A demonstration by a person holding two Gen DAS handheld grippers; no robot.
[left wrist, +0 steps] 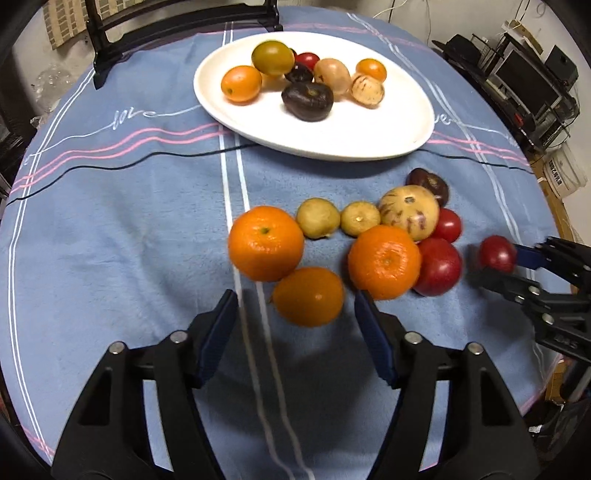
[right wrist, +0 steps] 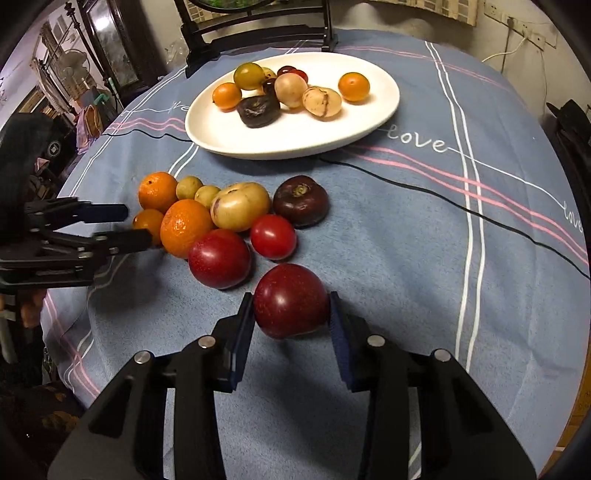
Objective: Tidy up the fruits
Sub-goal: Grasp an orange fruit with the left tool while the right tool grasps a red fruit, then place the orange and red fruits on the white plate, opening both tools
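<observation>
A white oval plate at the back of the table holds several fruits. Nearer lies a loose cluster: two mandarins, a small orange fruit, yellowish fruits, a red tomato and a dark purple fruit. My left gripper stands open astride the small orange fruit, with a gap showing at each pad. My right gripper is shut on a dark red plum, both pads against its sides. In the left wrist view the plum shows in the right gripper.
A blue striped cloth covers the round table. A dark wooden chair stands behind the plate. Shelves with clutter lie beyond the table's right edge. A second red plum sits just left of the held one.
</observation>
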